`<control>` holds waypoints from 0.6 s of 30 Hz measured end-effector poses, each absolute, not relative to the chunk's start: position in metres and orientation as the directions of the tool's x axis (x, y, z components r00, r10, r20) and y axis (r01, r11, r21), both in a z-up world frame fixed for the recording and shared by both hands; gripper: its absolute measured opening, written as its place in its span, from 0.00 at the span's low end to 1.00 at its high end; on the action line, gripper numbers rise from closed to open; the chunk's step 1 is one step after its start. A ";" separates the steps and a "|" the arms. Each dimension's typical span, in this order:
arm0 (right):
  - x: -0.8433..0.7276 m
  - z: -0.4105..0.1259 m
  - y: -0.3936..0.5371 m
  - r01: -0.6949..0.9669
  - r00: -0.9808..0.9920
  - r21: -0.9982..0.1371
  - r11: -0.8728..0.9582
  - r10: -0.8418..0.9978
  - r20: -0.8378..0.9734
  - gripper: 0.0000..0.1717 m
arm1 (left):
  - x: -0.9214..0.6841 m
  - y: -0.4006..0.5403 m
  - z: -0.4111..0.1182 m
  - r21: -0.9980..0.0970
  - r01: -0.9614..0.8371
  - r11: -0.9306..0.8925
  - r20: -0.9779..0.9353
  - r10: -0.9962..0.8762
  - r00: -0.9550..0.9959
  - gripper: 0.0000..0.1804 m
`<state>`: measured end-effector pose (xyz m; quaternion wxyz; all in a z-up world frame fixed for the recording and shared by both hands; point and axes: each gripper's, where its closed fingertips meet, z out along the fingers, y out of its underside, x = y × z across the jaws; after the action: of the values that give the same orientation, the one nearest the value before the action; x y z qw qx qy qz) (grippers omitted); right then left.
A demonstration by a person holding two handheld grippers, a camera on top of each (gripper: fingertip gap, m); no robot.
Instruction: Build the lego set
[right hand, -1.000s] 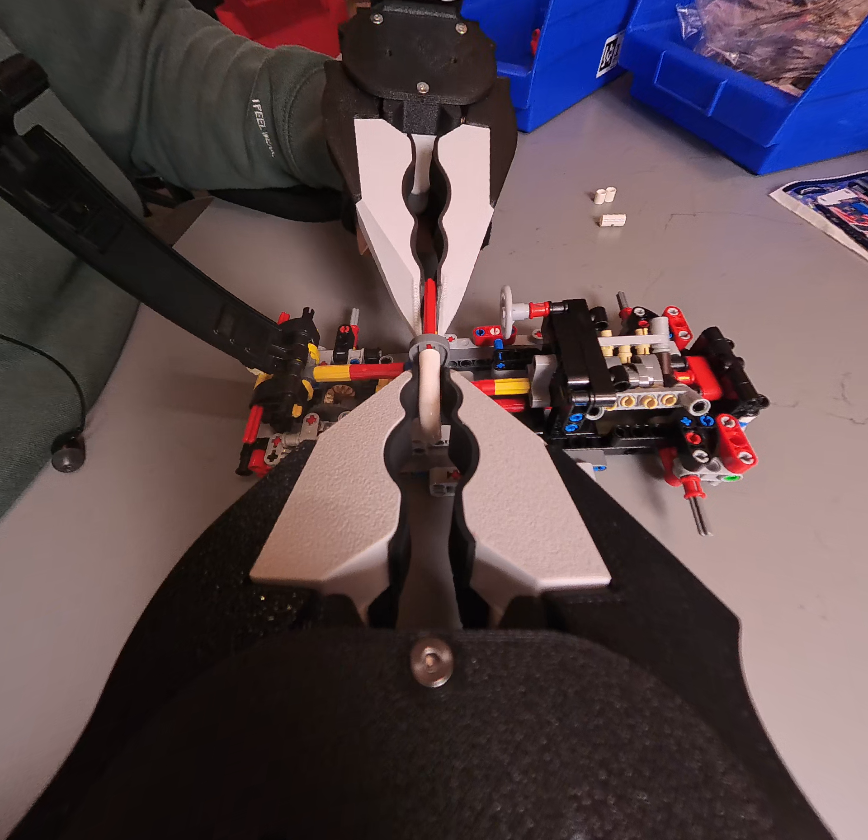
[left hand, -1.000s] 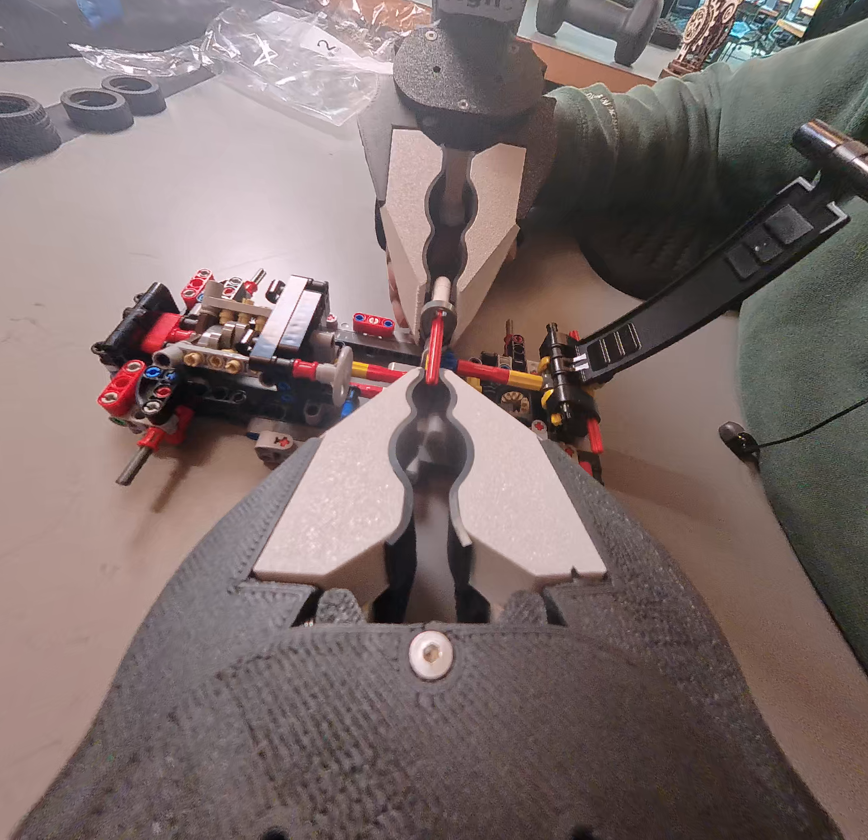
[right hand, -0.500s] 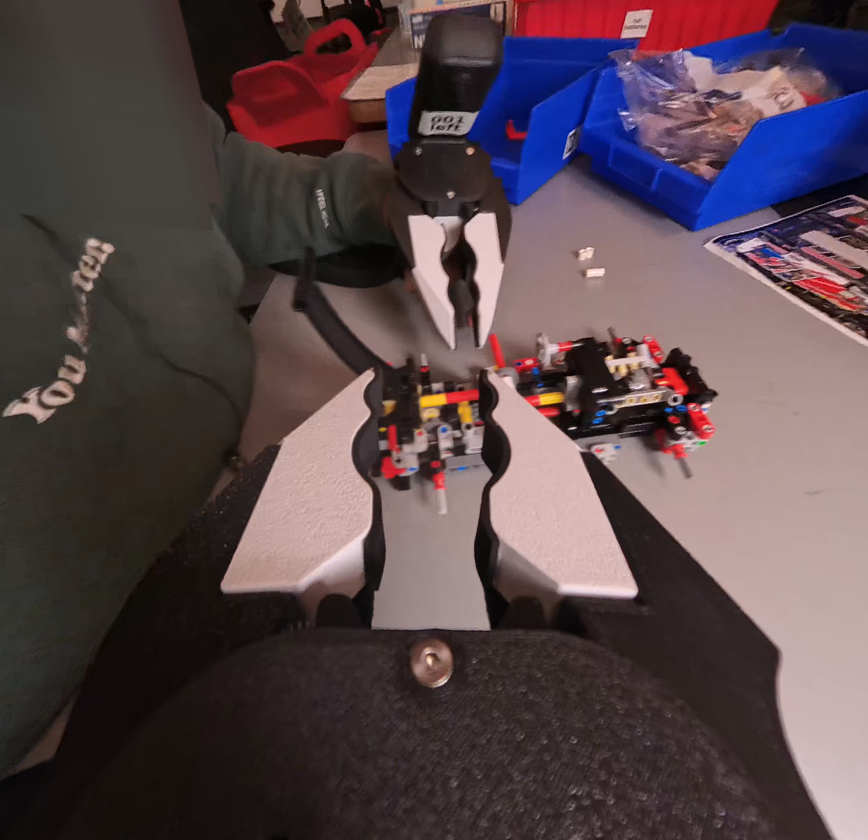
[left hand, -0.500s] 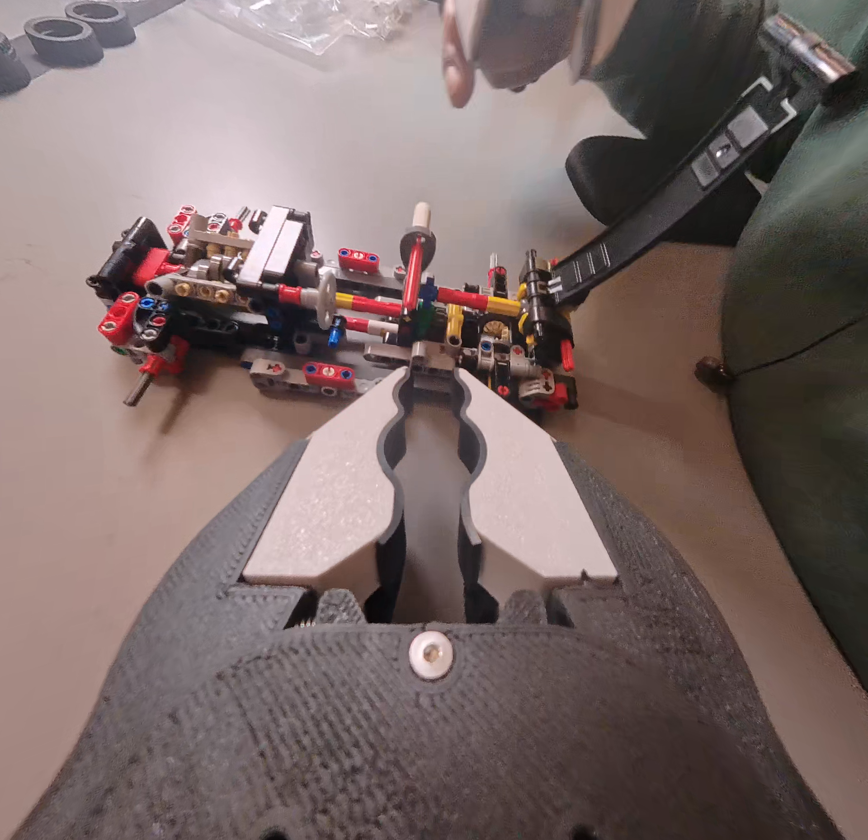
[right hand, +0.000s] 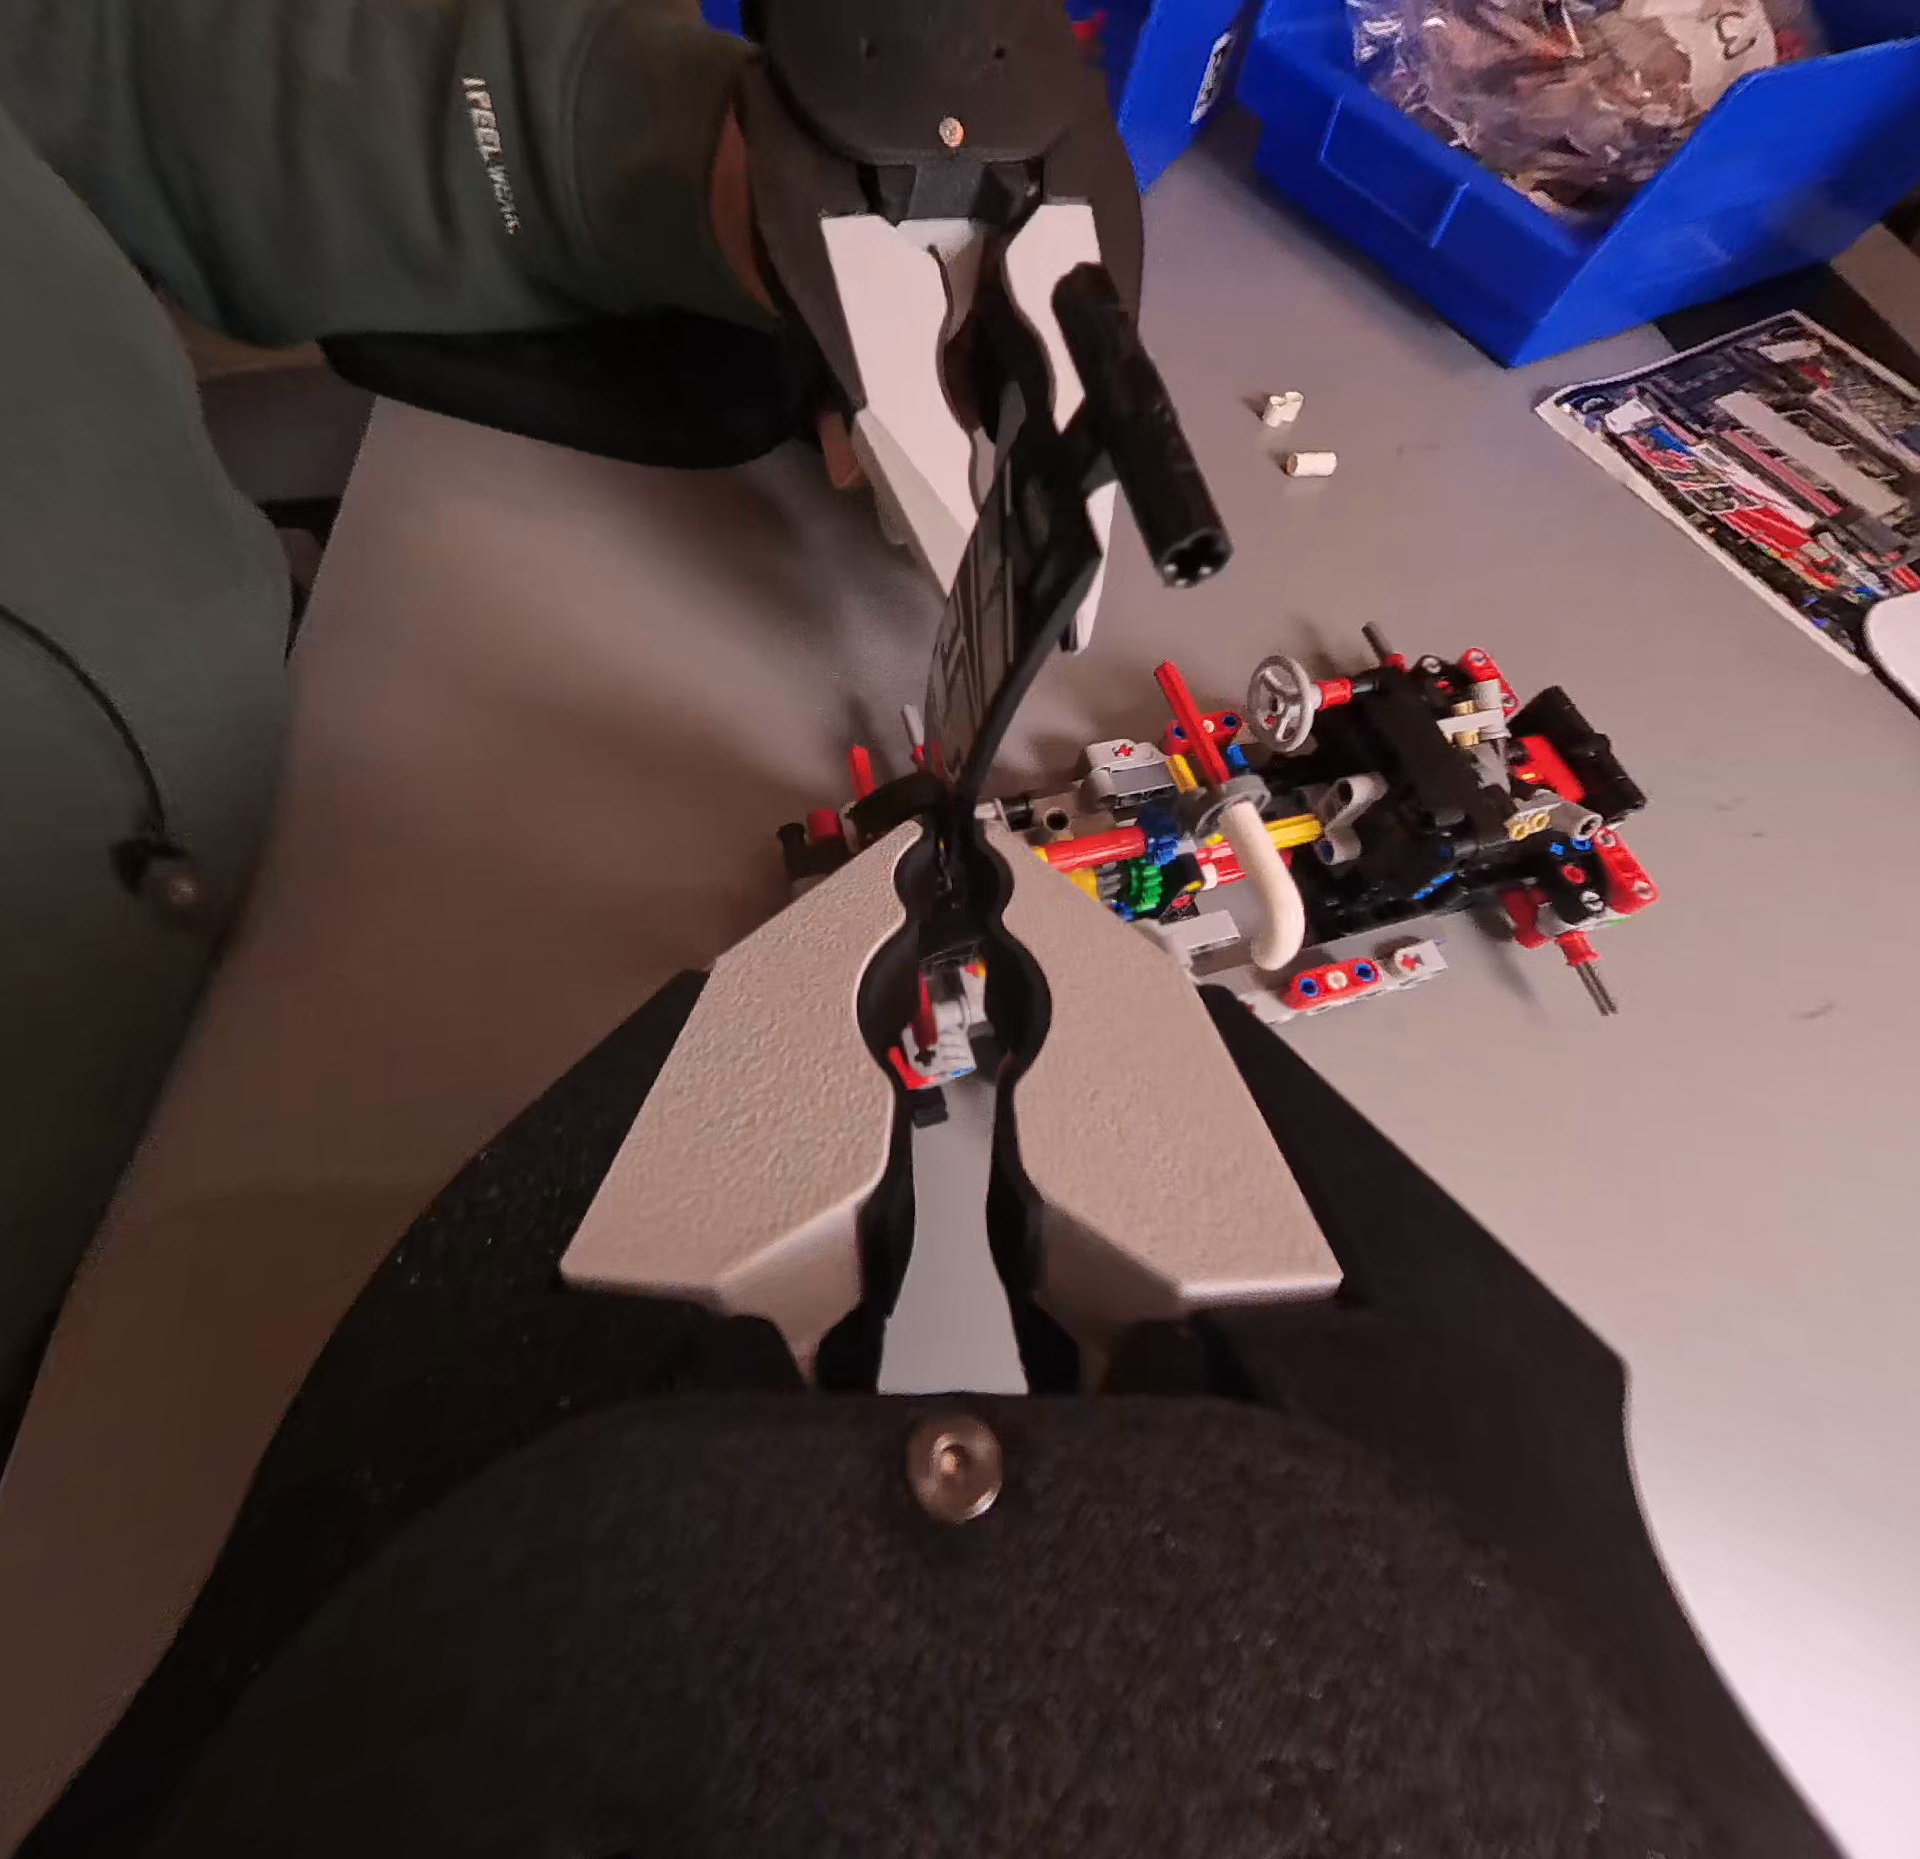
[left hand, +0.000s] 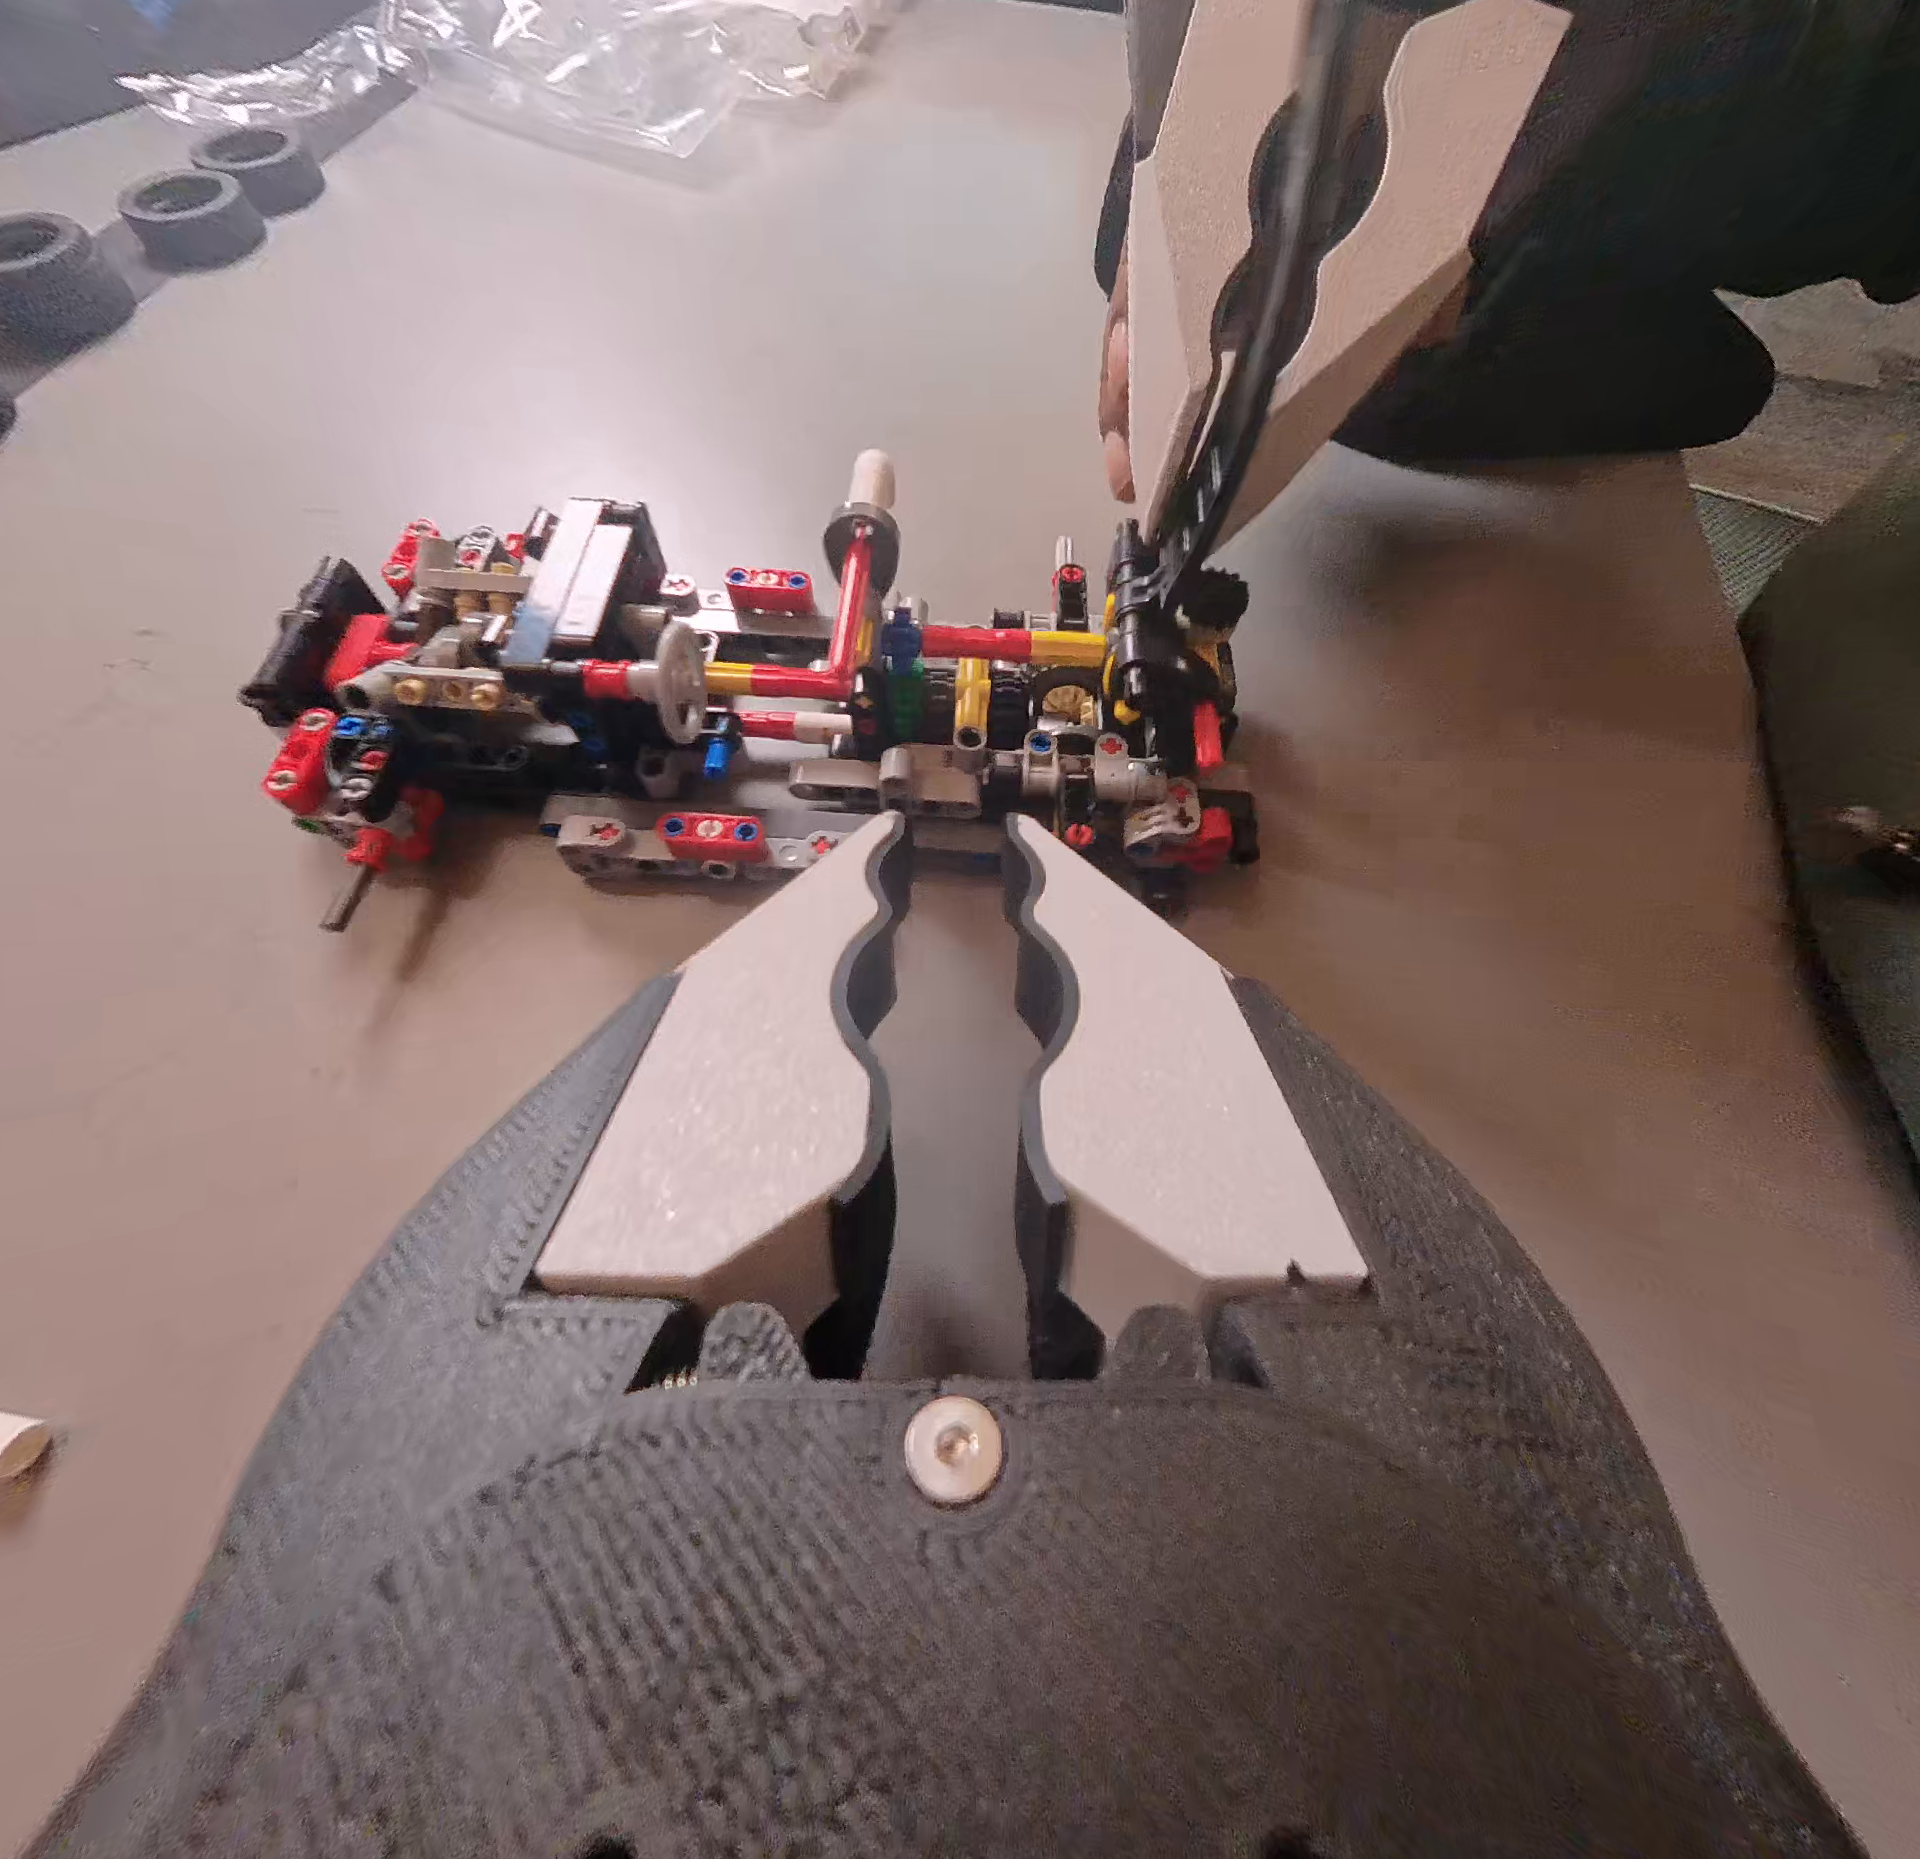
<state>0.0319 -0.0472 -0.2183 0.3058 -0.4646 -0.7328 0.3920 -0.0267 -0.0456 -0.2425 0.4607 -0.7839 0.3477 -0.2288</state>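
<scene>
the left gripper [left hand: 951, 822] stands with its jaws parted and nothing between the pads; bare table [left hand: 520, 355] shows through the gap. its fingertips [left hand: 868, 843] sit just beside the near edge of a brick-built vehicle chassis [left hand: 727, 687], at the grey beams along that side, and whether they touch cannot be told. the chassis lies flat on the table, long axis across the left wrist view, with a red axle [left hand: 854, 604] rising from its middle to a grey bush and a white tube tip. beyond it, the right gripper [left hand: 1195, 500] comes down from the upper right, its jaws closed on a thin black flexible strip [left hand: 1262, 282] whose lower end meets a black fitting at the right end of the chassis. only the left wrist view shows the black tyres [left hand: 187, 214] in a row at the far left and the clear plastic bags [left hand: 623, 33] at the far table edge. in the right wrist view, the right gripper [right hand: 951, 853] has its fingertips pressed together on the same black strip [right hand: 997, 614] at the near end of the chassis [right hand: 1351, 833], which extends away to the right. the strip curves up and away to a black tube [right hand: 1132, 427] at its top. behind it hangs the left gripper [right hand: 997, 562], held by a green-sleeved arm [right hand: 364, 147]. only this view shows two small white connectors [right hand: 1299, 438], a printed instruction sheet [right hand: 1766, 469] and blue bins [right hand: 1558, 199] holding bagged parts at the far edge.
</scene>
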 end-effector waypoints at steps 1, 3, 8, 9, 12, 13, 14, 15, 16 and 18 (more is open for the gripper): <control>0.035 -0.217 -0.042 0.445 -0.393 -0.855 0.268 0.916 0.082 0.01 | -0.028 -0.045 -0.240 -0.887 -0.327 -0.327 0.032 -0.748 0.663 0.08; 0.041 -0.220 -0.028 0.460 -0.402 -0.838 0.292 0.911 0.097 0.01 | -0.031 -0.044 -0.236 -0.896 -0.315 -0.313 0.018 -0.734 0.679 0.08; 0.054 -0.218 -0.002 0.409 -0.411 -0.866 0.288 0.905 0.107 0.02 | -0.025 -0.043 -0.230 -0.913 -0.289 -0.288 0.017 -0.734 0.679 0.08; 0.056 -0.219 0.002 0.390 -0.405 -0.865 0.316 0.902 0.147 0.02 | -0.024 -0.043 -0.230 -0.913 -0.294 -0.284 0.009 -0.734 0.680 0.08; 0.062 -0.222 0.014 0.333 -0.370 -0.813 0.479 0.859 0.354 0.02 | -0.021 -0.044 -0.233 -0.910 -0.312 -0.275 -0.012 -0.732 0.681 0.08; 0.063 -0.221 0.017 0.312 -0.351 -0.795 0.521 0.840 0.413 0.02 | -0.020 -0.043 -0.235 -0.908 -0.314 -0.277 -0.012 -0.733 0.681 0.08; 0.065 -0.220 0.019 0.302 -0.332 -0.787 0.538 0.833 0.441 0.03 | -0.019 -0.043 -0.236 -0.907 -0.314 -0.280 -0.010 -0.732 0.681 0.08; 0.066 -0.220 0.021 0.299 -0.314 -0.788 0.539 0.835 0.452 0.03 | -0.019 -0.042 -0.238 -0.906 -0.314 -0.283 -0.007 -0.732 0.681 0.08; 0.069 -0.219 0.022 0.296 -0.300 -0.789 0.539 0.836 0.459 0.05 | -0.019 -0.041 -0.238 -0.906 -0.313 -0.285 -0.006 -0.730 0.683 0.08; 0.079 -0.217 0.022 0.309 -0.316 -0.806 0.505 0.854 0.413 0.18 | -0.021 -0.039 -0.234 -0.914 -0.293 -0.279 -0.002 -0.721 0.693 0.08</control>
<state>0.0795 0.0221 -0.2169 0.4374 -0.3883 -0.7490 0.3114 -0.0208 -0.0391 -0.2344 0.5023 -0.7707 0.3292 -0.2130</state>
